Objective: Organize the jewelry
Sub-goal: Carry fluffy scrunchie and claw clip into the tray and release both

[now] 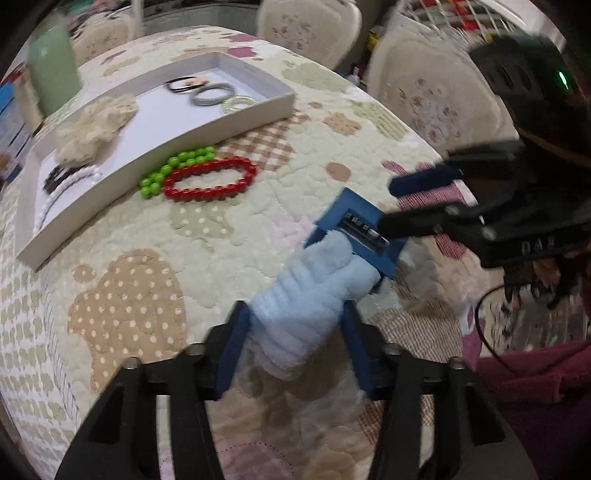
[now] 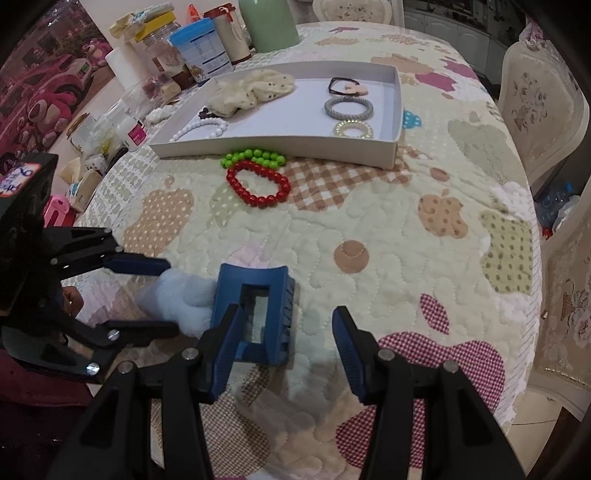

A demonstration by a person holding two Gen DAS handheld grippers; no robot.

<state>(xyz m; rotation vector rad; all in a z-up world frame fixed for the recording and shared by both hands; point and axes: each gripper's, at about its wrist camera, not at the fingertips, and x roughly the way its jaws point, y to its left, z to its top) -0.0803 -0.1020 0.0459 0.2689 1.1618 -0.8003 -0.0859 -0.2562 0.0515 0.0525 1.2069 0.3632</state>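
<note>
My left gripper (image 1: 295, 332) is shut on a fluffy light-blue scrunchie (image 1: 306, 295), which also shows in the right wrist view (image 2: 177, 299). A blue hair claw clip (image 2: 255, 314) is clamped on the scrunchie's far end (image 1: 362, 236). My right gripper (image 2: 284, 347) is open, its left finger against the clip; it shows in the left wrist view (image 1: 402, 206). A red bead bracelet (image 2: 258, 184) and a green one (image 2: 255, 157) lie before the white tray (image 2: 280, 146), which holds a cream scrunchie (image 2: 251, 92), white beads (image 2: 199, 129) and several hair ties.
Bottles, jars and a green cup (image 2: 269, 22) crowd the table's far left. Chairs (image 2: 543, 110) stand along the right side. The table edge curves down at the right. A quilted patchwork cloth (image 2: 388, 221) covers the table.
</note>
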